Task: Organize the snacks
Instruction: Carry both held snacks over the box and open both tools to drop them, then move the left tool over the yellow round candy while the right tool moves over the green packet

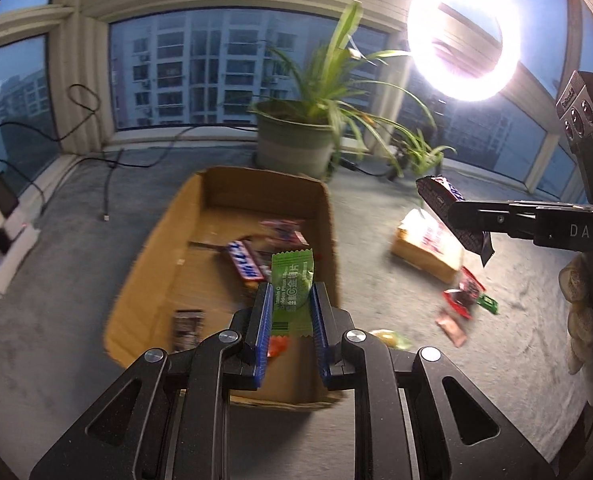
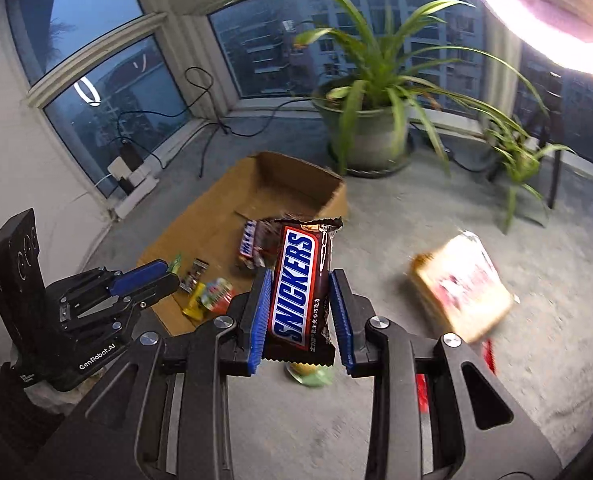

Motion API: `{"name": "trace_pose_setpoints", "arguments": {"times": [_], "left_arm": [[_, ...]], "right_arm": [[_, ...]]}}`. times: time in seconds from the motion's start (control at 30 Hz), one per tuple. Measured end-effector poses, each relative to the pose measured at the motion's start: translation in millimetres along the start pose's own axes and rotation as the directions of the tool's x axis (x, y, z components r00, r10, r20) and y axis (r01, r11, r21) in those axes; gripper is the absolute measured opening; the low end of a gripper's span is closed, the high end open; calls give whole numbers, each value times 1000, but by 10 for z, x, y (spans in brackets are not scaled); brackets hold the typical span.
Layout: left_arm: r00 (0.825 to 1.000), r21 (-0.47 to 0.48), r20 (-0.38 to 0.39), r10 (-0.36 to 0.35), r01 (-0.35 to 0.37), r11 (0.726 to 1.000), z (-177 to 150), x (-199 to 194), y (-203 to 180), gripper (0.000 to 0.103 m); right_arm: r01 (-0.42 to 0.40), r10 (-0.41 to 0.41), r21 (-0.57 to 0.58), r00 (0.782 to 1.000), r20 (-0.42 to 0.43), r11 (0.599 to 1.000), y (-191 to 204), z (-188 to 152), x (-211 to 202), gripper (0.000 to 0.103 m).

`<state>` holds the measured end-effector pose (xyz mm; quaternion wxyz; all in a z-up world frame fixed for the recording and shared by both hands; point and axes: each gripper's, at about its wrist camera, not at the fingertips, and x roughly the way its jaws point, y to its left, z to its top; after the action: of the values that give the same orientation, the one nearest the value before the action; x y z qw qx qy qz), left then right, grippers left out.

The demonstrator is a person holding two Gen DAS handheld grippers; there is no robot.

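My left gripper is shut on a green sachet, held above the near end of an open cardboard box. Several snack bars lie inside the box. My right gripper is shut on a brown Snickers bar, raised above the grey carpet beside the box. In the left wrist view the right gripper comes in from the right with the Snickers bar in its jaws. In the right wrist view the left gripper sits at the lower left over the box.
A yellow and red packet lies on the carpet right of the box, with small red and green wrappers near it. A potted plant stands behind the box. Cables and a power strip run along the left. A ring light glares above.
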<state>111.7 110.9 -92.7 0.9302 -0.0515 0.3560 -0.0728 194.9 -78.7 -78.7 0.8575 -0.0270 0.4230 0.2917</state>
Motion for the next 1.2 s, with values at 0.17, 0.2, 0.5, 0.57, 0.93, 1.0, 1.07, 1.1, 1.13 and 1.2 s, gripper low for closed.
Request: {"name": "trace_pose_setpoints", "arguments": {"times": [0.17,0.2,0.5,0.57,0.93,1.0,1.07,1.1,1.13,1.2], "left_arm": [[1000,-13,3,26,-26,1000,38,17,213,18],[1000,-13,3,31,-31,999,42,24,253,18],[998,-46,-16,52,-53,998,68,190,498,18],[998,-47,-21,55,-56,997,75,222,521,18],[996,-63,-44,73,-76,995,93,297,614,23],[996,-67,-45,83,-86,994,92,295,619,31],[995,-78,-46,88,-91,993,89,282,626,31],[995,-81,-44,87,-90,993,89,278,631,31],[995,-83,-40,88,-91,992,88,260,624,31],[996,-83,-34,85,-88,993,85,230,599,31]], "right_arm": [[-25,25,-10,1000,-13,1000,176,127,248,30],[-27,27,-12,1000,-15,1000,201,146,289,31],[-48,46,-29,997,-61,998,388,275,703,31],[-49,46,-33,997,-69,998,427,291,788,31],[-67,62,-47,993,-99,997,517,295,1009,36],[-57,53,-44,995,-89,997,496,300,972,60],[-53,50,-39,996,-70,998,474,300,912,68],[-53,51,-36,996,-69,998,459,300,882,68],[-54,52,-33,996,-66,998,445,301,855,68],[-49,47,-26,997,-55,998,398,298,773,68]]}}
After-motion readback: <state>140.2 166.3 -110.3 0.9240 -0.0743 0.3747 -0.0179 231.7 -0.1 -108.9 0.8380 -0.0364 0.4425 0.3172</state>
